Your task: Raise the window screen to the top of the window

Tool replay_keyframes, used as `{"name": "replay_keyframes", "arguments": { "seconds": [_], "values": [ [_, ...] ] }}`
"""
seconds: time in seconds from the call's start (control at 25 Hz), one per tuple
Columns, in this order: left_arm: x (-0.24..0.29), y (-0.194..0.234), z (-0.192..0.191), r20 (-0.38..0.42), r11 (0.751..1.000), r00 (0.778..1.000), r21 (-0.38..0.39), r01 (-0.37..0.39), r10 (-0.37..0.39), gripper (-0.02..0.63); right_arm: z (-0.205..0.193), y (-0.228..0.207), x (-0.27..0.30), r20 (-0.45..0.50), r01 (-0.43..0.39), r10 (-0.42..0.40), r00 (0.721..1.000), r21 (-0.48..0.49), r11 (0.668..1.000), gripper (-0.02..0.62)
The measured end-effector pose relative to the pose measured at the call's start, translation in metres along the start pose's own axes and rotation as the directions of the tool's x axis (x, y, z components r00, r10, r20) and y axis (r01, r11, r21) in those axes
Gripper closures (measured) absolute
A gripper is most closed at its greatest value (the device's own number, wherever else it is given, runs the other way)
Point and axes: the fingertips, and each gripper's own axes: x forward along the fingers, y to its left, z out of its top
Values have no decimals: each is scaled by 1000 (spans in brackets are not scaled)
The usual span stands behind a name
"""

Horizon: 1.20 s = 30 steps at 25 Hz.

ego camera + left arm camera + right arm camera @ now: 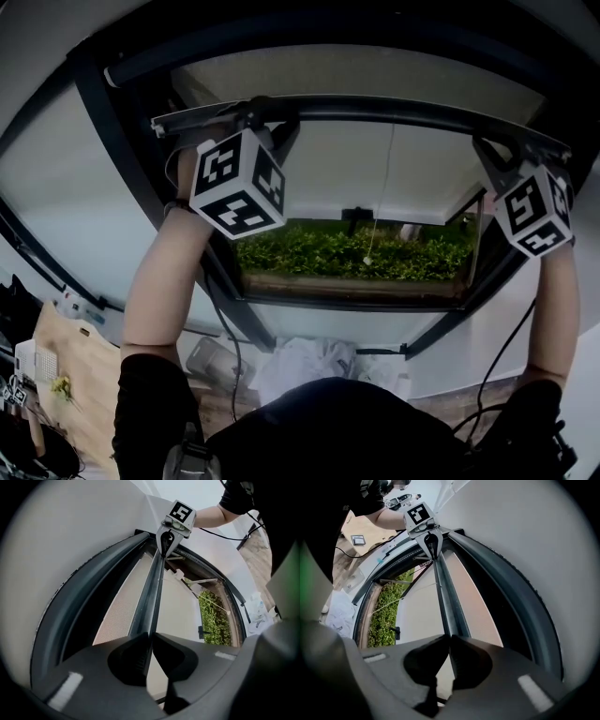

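Head view, with both gripper views. The window screen (356, 77) shows as a narrow band of pale mesh between the top of the dark window frame (101, 105) and its own bottom rail (375, 111), which lies high in the opening. The left hand-held gripper (251, 112) is clenched on the left end of the rail; in its own view the two jaws meet on the rail's thin edge (152, 592), with mesh (123, 606) just beside it. The right hand-held gripper (493, 150) is clenched on the right end in the same way, its jaws closed on the rail (445, 597). Both arms reach upward. Below the rail the opening is uncovered: a thin cord (380, 202) hangs in it, and a green hedge (375, 253) lies beyond.
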Motion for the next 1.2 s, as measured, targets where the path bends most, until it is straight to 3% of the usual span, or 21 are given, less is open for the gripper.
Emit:
{"name": "replay_keyframes", "arguments": {
  "seconds": [0.96, 1.08, 1.2],
  "values": [
    [-7, 44, 13, 5, 994, 996, 56, -92, 92, 571, 14, -43, -8, 19, 70, -70, 997, -28, 997, 578],
    [-11, 52, 16, 15, 988, 991, 66, -137, 136, 571, 18, -51, -12, 37, 110, -109, 993, -18, 994, 578],
    [-19, 74, 22, 40, 969, 971, 65, -239, 236, 569, 14, -50, -11, 10, 98, -98, 995, -27, 995, 581]
  ]
}}
